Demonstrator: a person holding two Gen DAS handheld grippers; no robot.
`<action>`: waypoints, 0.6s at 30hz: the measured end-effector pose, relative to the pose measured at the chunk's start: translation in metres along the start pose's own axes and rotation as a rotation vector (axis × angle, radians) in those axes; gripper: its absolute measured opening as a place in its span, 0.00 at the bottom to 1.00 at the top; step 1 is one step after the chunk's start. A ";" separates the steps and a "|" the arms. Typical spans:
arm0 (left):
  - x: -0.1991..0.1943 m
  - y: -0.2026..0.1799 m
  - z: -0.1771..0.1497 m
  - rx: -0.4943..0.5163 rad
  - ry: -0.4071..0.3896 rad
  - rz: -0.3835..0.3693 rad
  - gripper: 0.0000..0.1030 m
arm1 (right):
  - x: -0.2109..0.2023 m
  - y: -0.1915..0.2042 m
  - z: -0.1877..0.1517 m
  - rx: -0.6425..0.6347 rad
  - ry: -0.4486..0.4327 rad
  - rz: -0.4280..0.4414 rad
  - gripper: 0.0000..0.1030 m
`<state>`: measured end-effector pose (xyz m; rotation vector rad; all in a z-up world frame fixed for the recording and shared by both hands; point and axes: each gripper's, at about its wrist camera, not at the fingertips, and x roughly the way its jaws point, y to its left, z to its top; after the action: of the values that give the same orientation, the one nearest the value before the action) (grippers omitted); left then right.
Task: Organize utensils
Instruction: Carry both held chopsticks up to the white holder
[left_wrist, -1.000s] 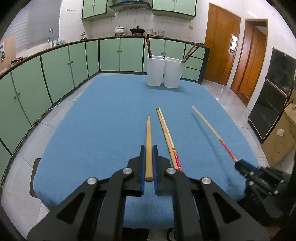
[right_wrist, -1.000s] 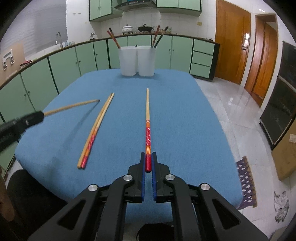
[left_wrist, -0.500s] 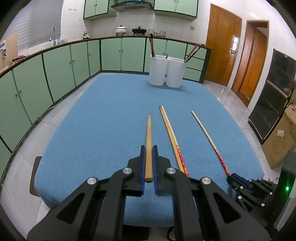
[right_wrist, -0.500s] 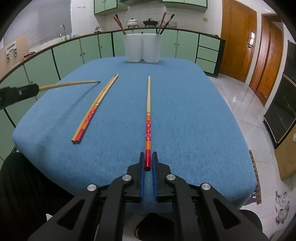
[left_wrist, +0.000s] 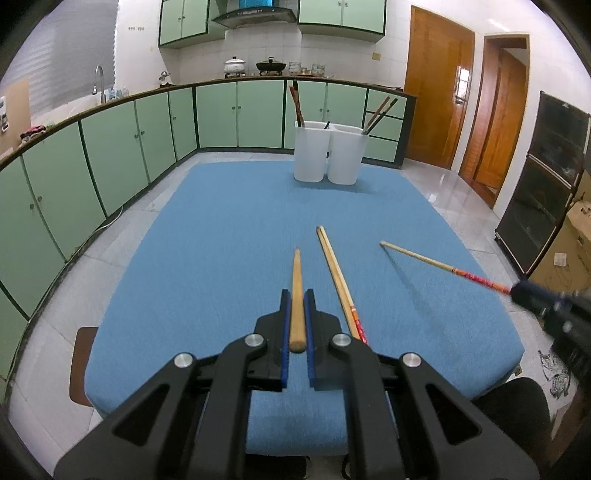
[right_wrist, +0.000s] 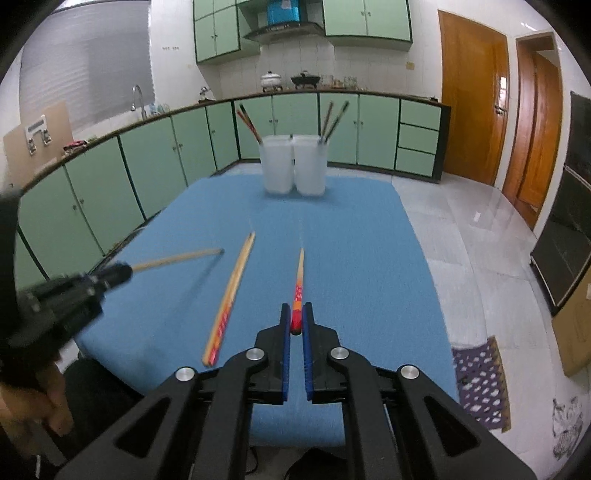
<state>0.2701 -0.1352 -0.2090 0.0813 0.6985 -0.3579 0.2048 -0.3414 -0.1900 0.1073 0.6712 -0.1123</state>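
My left gripper (left_wrist: 296, 295) is shut on a plain wooden chopstick (left_wrist: 296, 291) and holds it above the blue table (left_wrist: 221, 236). My right gripper (right_wrist: 296, 308) is shut on the red end of a red-patterned chopstick (right_wrist: 298, 286), also lifted; it shows in the left wrist view (left_wrist: 443, 266) at the right. A pair of chopsticks (left_wrist: 336, 273) lies on the cloth between the grippers, also in the right wrist view (right_wrist: 232, 288). Two white holders (left_wrist: 327, 157) with several chopsticks stand at the table's far end.
Green kitchen cabinets (left_wrist: 110, 147) curve along the left and back. Wooden doors (left_wrist: 439, 99) and a dark cabinet (left_wrist: 546, 177) are on the right. A cardboard box (left_wrist: 569, 251) stands on the floor to the right, a patterned mat (right_wrist: 480, 380) beside the table.
Both grippers have risen with their chopsticks, which now hang clear of the cloth. The right one's chopstick has swung and points more to the left in the left wrist view.
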 end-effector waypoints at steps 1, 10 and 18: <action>0.000 0.001 0.003 0.002 0.001 -0.001 0.06 | -0.002 0.001 0.007 -0.010 -0.004 -0.001 0.06; 0.002 0.004 0.045 0.029 0.029 -0.022 0.06 | -0.002 -0.001 0.088 -0.053 0.033 0.041 0.06; 0.021 0.013 0.104 0.041 0.094 -0.053 0.06 | 0.024 -0.003 0.152 -0.073 0.120 0.062 0.06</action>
<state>0.3536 -0.1489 -0.1440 0.1191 0.7873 -0.4212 0.3166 -0.3665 -0.0865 0.0656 0.7902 -0.0214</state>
